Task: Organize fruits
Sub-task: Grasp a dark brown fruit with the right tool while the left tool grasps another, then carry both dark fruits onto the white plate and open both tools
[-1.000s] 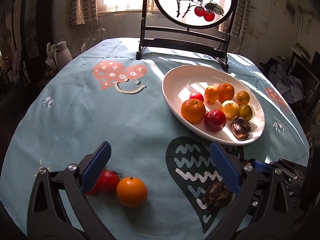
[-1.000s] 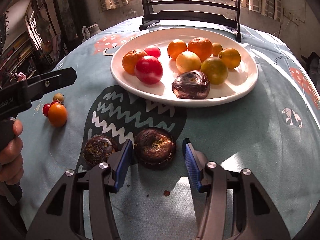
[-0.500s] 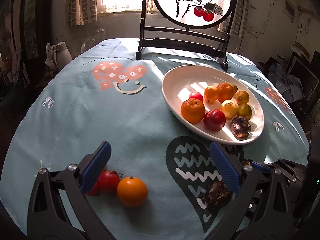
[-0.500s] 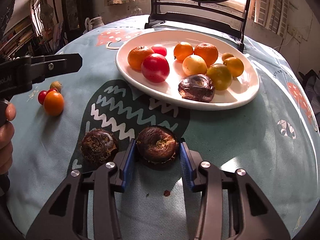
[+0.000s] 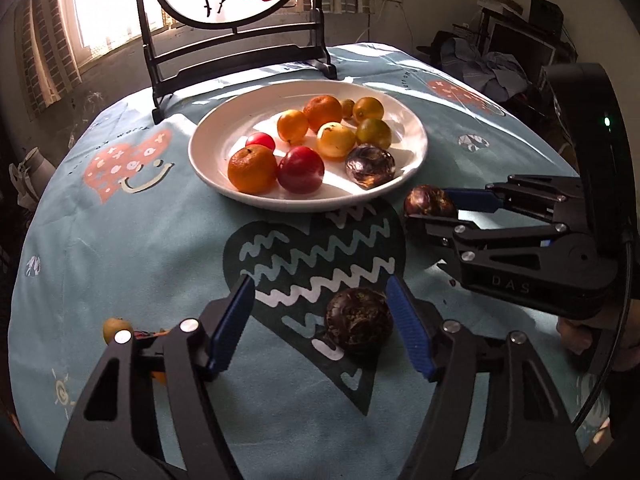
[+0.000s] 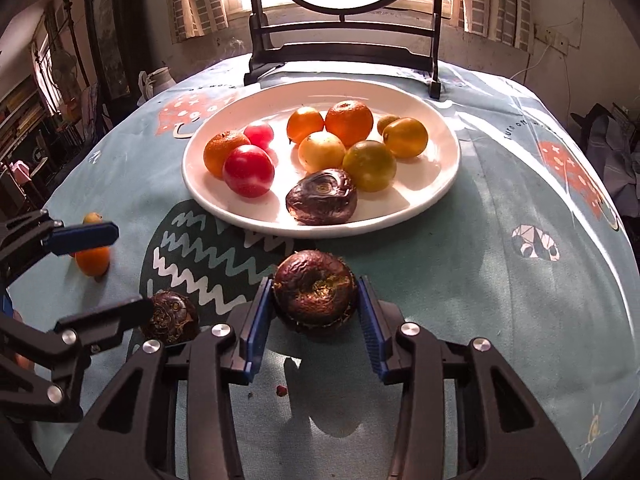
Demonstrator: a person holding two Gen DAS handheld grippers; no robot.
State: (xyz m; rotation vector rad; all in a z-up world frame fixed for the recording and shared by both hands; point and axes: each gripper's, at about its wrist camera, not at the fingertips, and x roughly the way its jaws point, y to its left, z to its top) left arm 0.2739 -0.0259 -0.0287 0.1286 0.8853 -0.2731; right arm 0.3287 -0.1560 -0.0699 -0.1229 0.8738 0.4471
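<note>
My right gripper [image 6: 316,300] is clamped on a dark wrinkled fruit [image 6: 315,293], both blue pads touching its sides, raised off the cloth with its shadow below. It's squat and round with no real long axis; the dimpled end faces up toward my camera. The white plate [image 6: 440,184] lies straight ahead, near rim just beyond the fruit, with bare room on its right half.

My left gripper [image 5: 322,320] is closing, jaws about half open around a second dark fruit [image 5: 359,322] on the tablecloth [image 5: 160,248]. The fruit sits nearer the right pad; I can't tell if it touches. Its rough end faces up. Open cloth ahead to the plate. A small orange fruit [image 6: 93,260] lies off to my left, behind the left finger.
</note>
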